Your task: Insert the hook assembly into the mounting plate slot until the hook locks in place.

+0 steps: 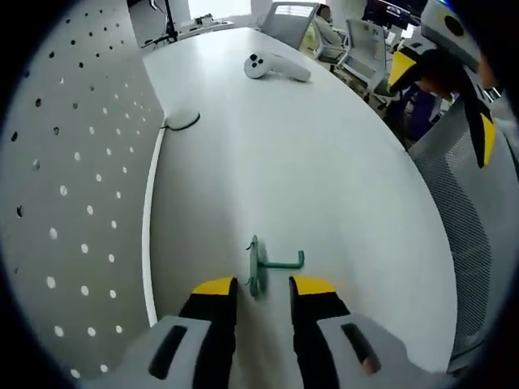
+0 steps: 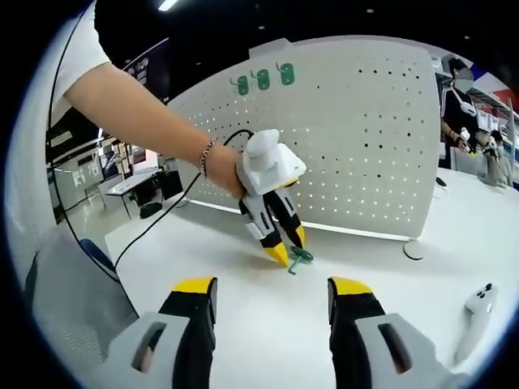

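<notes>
While the green hook [image 1: 268, 266] lies on the white worktop [image 1: 324, 162] between my left hand-held gripper's [image 1: 263, 286] parted jaws, my right hand-held gripper [image 2: 272, 284] hangs wide, pegboard [image 2: 365, 146] behind.

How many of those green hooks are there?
4: three green hooks hang along the pegboard top; one lies on the table by the left gripper.

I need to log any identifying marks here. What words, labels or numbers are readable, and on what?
None can be read.
Dark panel behind the pegboard: pale marks, too blurred to read.
Green hook, white controller: no print shows.
</notes>
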Action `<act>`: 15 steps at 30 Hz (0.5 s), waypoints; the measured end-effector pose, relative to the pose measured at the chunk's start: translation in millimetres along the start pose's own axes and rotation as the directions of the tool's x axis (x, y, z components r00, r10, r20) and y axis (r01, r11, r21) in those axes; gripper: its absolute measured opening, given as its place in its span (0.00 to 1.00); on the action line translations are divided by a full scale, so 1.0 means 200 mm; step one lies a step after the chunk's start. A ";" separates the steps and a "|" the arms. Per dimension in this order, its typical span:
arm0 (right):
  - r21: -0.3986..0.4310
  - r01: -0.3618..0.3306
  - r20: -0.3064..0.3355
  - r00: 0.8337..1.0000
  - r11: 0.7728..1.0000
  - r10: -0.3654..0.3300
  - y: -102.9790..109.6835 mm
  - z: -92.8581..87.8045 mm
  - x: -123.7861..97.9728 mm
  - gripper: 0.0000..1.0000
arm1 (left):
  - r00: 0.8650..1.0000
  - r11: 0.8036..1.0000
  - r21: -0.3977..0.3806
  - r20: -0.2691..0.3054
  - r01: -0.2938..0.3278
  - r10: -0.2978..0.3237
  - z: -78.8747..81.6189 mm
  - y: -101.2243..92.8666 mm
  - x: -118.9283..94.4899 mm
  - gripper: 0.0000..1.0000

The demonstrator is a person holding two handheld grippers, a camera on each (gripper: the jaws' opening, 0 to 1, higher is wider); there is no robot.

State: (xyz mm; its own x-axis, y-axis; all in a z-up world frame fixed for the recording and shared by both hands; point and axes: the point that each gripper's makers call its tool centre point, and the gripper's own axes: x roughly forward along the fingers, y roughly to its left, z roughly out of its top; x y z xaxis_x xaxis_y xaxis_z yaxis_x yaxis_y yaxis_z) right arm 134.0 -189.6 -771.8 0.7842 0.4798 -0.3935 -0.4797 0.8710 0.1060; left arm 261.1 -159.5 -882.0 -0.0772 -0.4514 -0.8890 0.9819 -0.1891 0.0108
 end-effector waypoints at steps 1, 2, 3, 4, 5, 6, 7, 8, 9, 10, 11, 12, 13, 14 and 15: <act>0.001 -0.001 0.000 1.000 1.000 0.001 0.00 0.00 0.00 0.53 | 1.000 1.000 -0.008 0.000 -0.006 0.006 0.00 0.01 0.00 0.23; 0.001 0.001 0.000 1.000 1.000 -0.001 0.00 0.00 0.00 0.53 | 1.000 1.000 -0.011 0.000 -0.008 0.008 0.00 0.01 0.00 0.22; 0.001 0.002 0.001 1.000 1.000 -0.002 0.00 0.00 0.00 0.53 | 1.000 1.000 -0.014 0.001 -0.010 0.010 0.00 0.01 0.00 0.21; 0.004 0.003 0.003 1.000 1.000 -0.003 0.00 0.00 0.00 0.53 | 1.000 1.000 -0.018 0.001 -0.013 0.013 0.00 0.02 0.00 0.20; 0.004 0.007 0.006 1.000 1.000 -0.007 -0.01 0.00 0.00 0.53 | 1.000 1.000 -0.024 0.001 -0.018 0.018 0.00 0.02 0.00 0.19; 0.005 0.008 0.006 1.000 1.000 -0.008 -0.01 0.01 0.00 0.53 | 1.000 1.000 -0.023 0.002 -0.021 0.021 0.00 0.02 0.00 0.18; 0.007 0.007 0.007 1.000 1.000 -0.007 -0.01 0.01 0.00 0.53 | 1.000 1.000 -0.022 0.003 -0.022 0.022 0.00 0.02 0.00 0.17; 0.006 0.006 0.005 1.000 1.000 -0.006 -0.01 0.00 0.00 0.53 | 1.000 0.999 -0.019 0.006 -0.026 0.026 0.00 0.02 0.00 0.17; 0.004 0.008 0.006 1.000 1.000 -0.008 -0.01 0.01 0.00 0.52 | 1.000 0.999 -0.019 0.007 -0.029 0.029 0.00 0.03 0.00 0.16; 0.007 0.009 0.009 1.000 1.000 -0.009 -0.01 0.01 0.00 0.52 | 0.999 0.999 -0.019 0.007 -0.035 0.035 0.00 0.03 0.00 0.14; 0.009 0.008 0.008 1.000 1.000 -0.008 -0.01 0.01 0.00 0.52 | 0.999 0.999 -0.019 0.007 -0.039 0.039 0.00 0.03 0.00 0.12; 0.008 0.010 0.007 1.000 1.000 -0.010 -0.01 0.01 0.00 0.52 | 0.999 0.999 -0.025 0.006 -0.047 0.048 0.00 0.04 0.00 0.11; 0.008 0.010 0.009 1.000 1.000 -0.010 -0.01 0.01 0.00 0.52 | 0.999 0.998 -0.033 0.006 -0.051 0.051 0.00 0.04 0.00 0.09; 0.011 0.011 0.011 1.000 1.000 -0.011 -0.01 0.01 0.00 0.52 | 0.998 0.997 -0.055 0.006 -0.057 0.057 0.00 0.05 0.00 0.08; 0.011 0.011 0.011 1.000 1.000 -0.011 -0.01 0.01 0.00 0.52 | 0.998 0.996 -0.063 0.006 -0.059 0.059 0.00 0.06 0.00 0.07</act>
State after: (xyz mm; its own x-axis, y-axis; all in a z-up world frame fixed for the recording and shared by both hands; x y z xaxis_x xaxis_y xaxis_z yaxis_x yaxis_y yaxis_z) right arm 135.2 -191.9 -769.8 0.7938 0.4711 -0.3845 -0.4665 0.8774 0.1120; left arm 272.2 -162.0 -882.2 -0.0200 -0.4673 -0.8839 0.9936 -0.1073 0.0342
